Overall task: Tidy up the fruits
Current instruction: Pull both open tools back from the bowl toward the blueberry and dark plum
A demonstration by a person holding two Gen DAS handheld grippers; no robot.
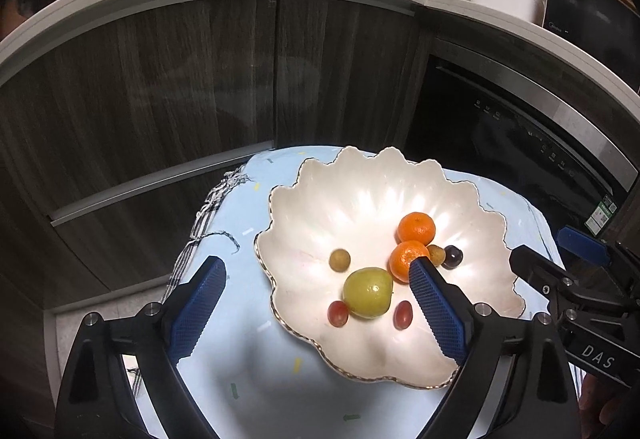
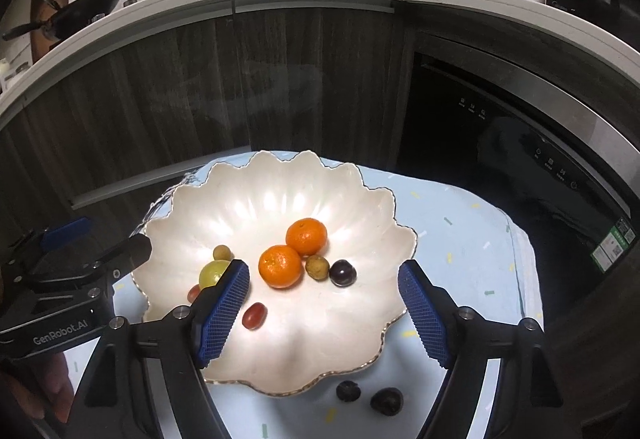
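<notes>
The scalloped bowl (image 2: pixel 352 199) holds two oranges (image 2: pixel 306 237), a green fruit (image 1: pixel 367 292), and small fruits. Only the right view shows two dark fruits (image 2: pixel 386 401) on the surface near it. Both hand-held grippers (image 1: pixel 316 313) (image 2: pixel 322 313) gape, empty.

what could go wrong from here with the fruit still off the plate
Two dark fruits lie on the cloth near its front edge; a nudge from the open right gripper could roll them off. The plate is shallow with a scalloped rim, so a dropped round fruit may roll out or knock the tomato. The left gripper hangs open close above the plate and could bump the green fruit.
</notes>
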